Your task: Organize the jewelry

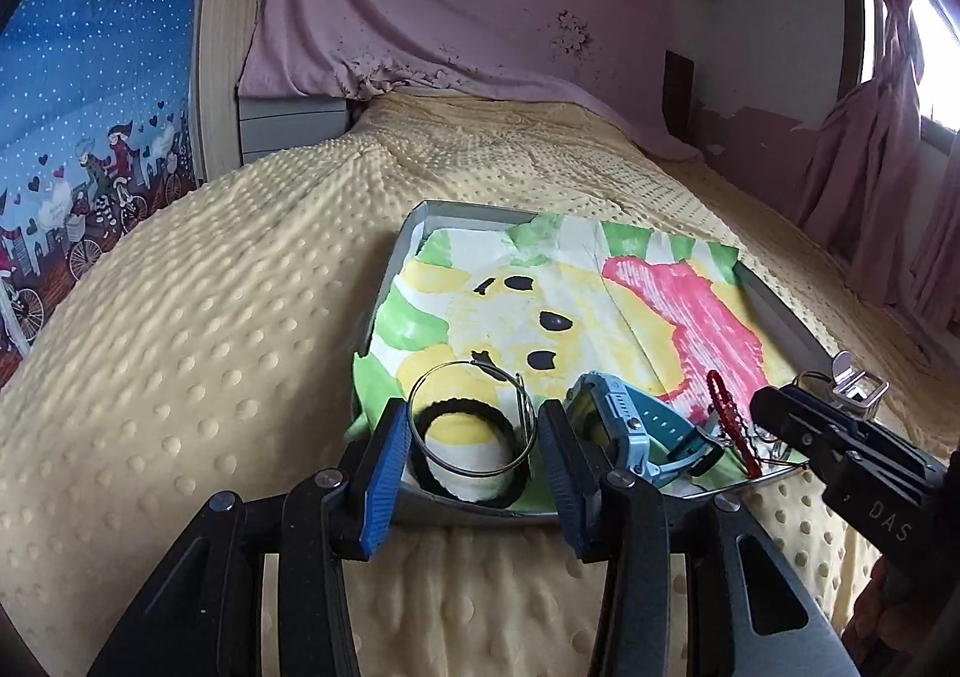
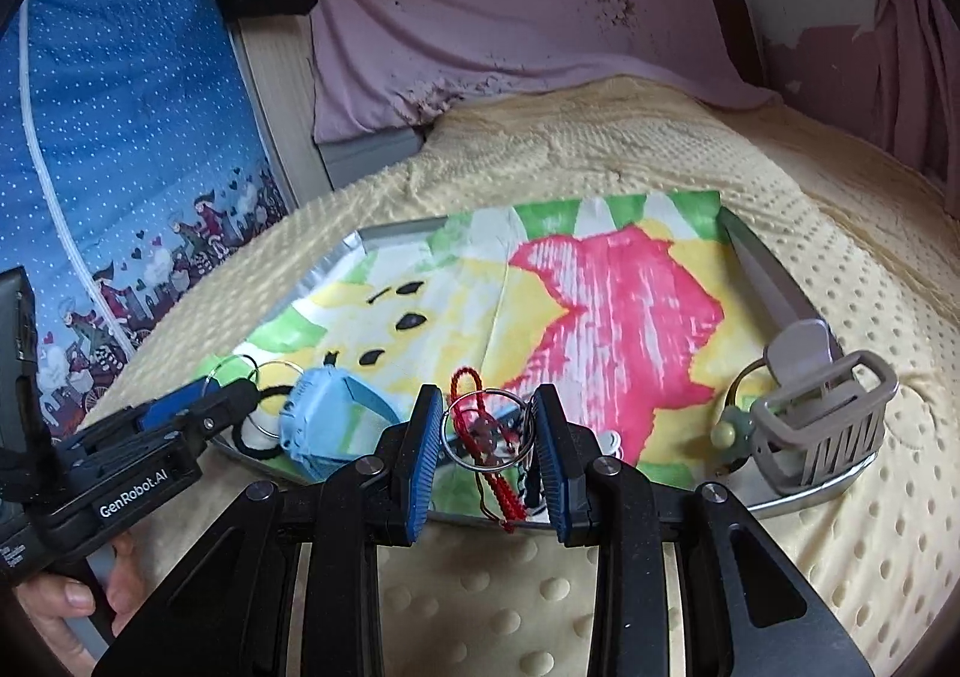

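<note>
Two grippers frame the near edge of one shallow metal tray (image 1: pixel 401 251) that rests on a yellow dotted blanket (image 1: pixel 180 329) spread over the bed. Left gripper (image 1: pixel 474 467) has its blue-padded jaws spread wide, holding nothing; between them, in the left wrist view, lie a thin silver bangle (image 1: pixel 471 420) and a black hair tie (image 1: pixel 465 446), the bangle overlapping the tie. Right gripper (image 2: pixel 487 440) is also spread wide and empty, its jaws standing on either side of a metal ring (image 2: pixel 486 428) and a red braided bracelet (image 2: pixel 498 473), with small trinkets beneath that are too tangled to identify.

Lining the tray is one painted paper sheet (image 1: pixel 558 305) in green, yellow and pink with black marks. On it, counted from the tray's left corner: one bangle, one hair tie, one light blue watch (image 1: pixel 624 425) on its side, one red bracelet with the ring, and, at the right corner, one grey claw hair clip (image 2: pixel 822 419) beside a small pale green charm (image 2: pixel 735 431) with a thin ring behind it.

All the jewelry sits along the tray's near side; the far part holds only the paper. Beyond the bed hang a pink cloth (image 1: pixel 456 11) and a blue patterned panel (image 1: pixel 90 107).
</note>
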`<state>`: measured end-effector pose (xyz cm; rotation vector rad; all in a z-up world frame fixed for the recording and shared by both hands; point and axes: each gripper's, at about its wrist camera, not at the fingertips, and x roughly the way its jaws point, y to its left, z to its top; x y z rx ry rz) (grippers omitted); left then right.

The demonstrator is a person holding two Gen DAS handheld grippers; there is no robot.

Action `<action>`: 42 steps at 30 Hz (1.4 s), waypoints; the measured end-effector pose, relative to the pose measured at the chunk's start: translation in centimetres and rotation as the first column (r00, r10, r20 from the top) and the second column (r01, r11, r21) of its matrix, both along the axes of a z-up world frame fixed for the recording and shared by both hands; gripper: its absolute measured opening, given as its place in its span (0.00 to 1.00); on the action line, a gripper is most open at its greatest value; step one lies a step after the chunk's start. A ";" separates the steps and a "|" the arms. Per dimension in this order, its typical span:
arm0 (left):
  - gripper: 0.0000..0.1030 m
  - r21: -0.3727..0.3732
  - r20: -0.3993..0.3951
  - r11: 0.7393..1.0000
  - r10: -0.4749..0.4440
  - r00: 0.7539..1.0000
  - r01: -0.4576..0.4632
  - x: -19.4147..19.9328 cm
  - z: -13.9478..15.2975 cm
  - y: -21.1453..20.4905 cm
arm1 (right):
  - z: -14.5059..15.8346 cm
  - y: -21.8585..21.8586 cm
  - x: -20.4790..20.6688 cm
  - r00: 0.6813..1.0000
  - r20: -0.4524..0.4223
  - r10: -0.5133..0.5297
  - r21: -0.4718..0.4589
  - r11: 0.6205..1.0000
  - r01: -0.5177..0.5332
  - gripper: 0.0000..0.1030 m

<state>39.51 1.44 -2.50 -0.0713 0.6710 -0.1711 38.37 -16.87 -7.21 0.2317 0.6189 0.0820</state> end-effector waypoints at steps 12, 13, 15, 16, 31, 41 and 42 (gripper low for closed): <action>0.61 -0.068 0.027 0.998 0.000 1.000 0.002 -0.8 0.6 0.5 | -0.1 -0.5 -0.3 0.999 -0.018 -0.030 0.001 1.000 0.030 0.42; 0.61 -0.066 0.034 0.998 0.003 0.999 -0.001 -1.0 0.7 0.5 | 0.0 -0.6 -0.4 0.999 -0.015 -0.031 0.002 1.000 0.031 0.42; 0.66 -0.065 0.042 0.998 0.008 0.999 -0.005 -1.3 0.9 0.4 | 0.3 -0.8 -0.8 0.999 -0.008 -0.040 -0.001 0.999 0.040 0.42; 0.69 -0.067 0.047 0.998 0.014 0.999 -0.010 -1.5 1.1 0.4 | 0.4 -0.9 -1.1 0.999 -0.004 -0.047 -0.006 0.999 0.047 0.43; 1.00 -0.060 0.258 0.998 0.037 0.965 -0.022 -9.1 6.7 -0.1 | 5.9 -3.9 -9.3 0.974 0.198 -0.108 -0.030 0.993 0.117 0.95; 1.00 -0.120 0.298 0.993 0.054 0.953 -0.019 -13.9 8.1 0.6 | 8.9 -4.5 -15.4 0.943 0.316 -0.105 -0.026 0.993 0.119 0.99; 1.00 -0.117 0.304 0.993 0.057 0.951 -0.022 -14.4 8.2 0.6 | 9.1 -4.5 -16.0 0.941 0.321 -0.103 -0.028 0.993 0.118 0.99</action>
